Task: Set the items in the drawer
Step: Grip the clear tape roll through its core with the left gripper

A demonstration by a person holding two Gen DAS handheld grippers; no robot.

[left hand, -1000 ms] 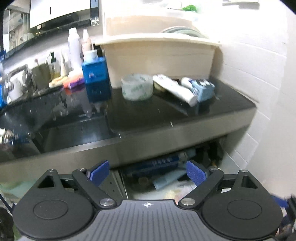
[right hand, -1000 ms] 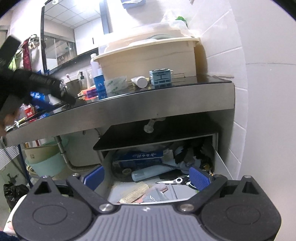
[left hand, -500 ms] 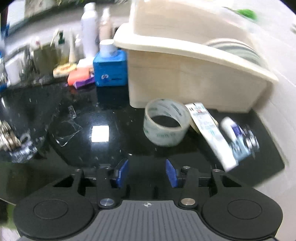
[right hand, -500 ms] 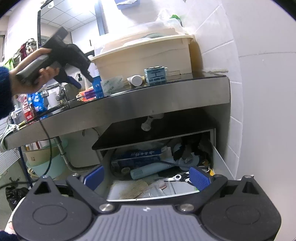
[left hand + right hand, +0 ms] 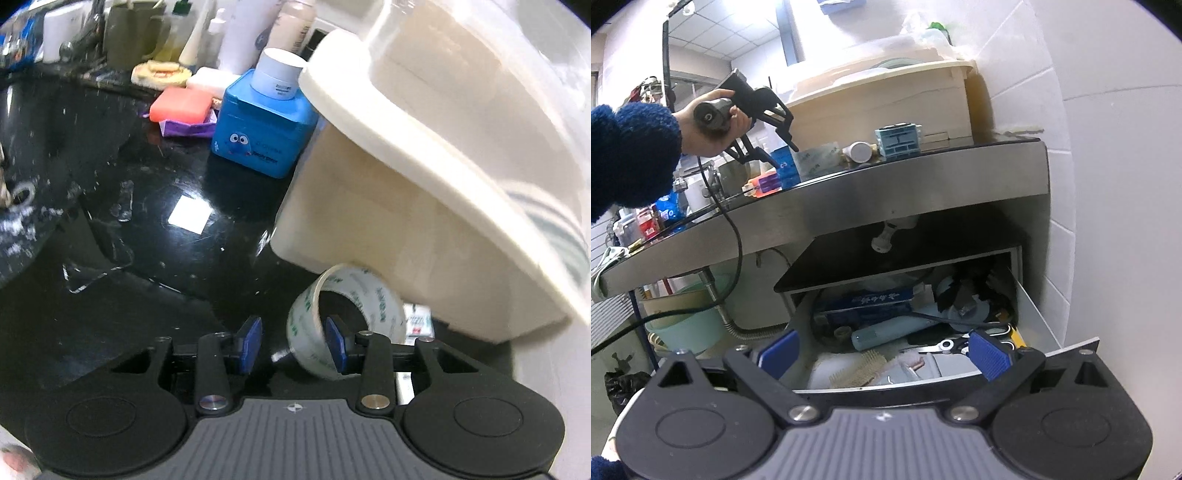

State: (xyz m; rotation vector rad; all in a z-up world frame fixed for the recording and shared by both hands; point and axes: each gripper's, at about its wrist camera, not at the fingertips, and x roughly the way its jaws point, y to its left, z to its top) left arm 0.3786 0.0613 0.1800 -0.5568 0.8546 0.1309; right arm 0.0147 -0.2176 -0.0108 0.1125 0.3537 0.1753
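A roll of clear tape (image 5: 345, 317) lies on the black counter (image 5: 166, 258), against the cream tub (image 5: 424, 206). My left gripper (image 5: 293, 345) is partly open and straddles the roll's near wall: the right finger is inside the ring, the left finger outside, with a gap to the tape. From the right wrist view the left gripper (image 5: 777, 144) hovers over the tape roll (image 5: 816, 158). My right gripper (image 5: 882, 350) is open and empty in front of the open drawer (image 5: 1027, 314), which holds a blue box, a tube, scissors and a brush.
A blue box with a white jar (image 5: 264, 122), an orange soap case (image 5: 183, 105) and bottles stand at the counter's back. A white tube (image 5: 860, 151) and a blue block (image 5: 897, 140) lie right of the tape. A green basin (image 5: 687, 325) sits under the counter.
My left gripper has risen from drawer level to the counter, moved in on the tape roll and narrowed its fingers around the roll's wall. The right gripper has barely moved.
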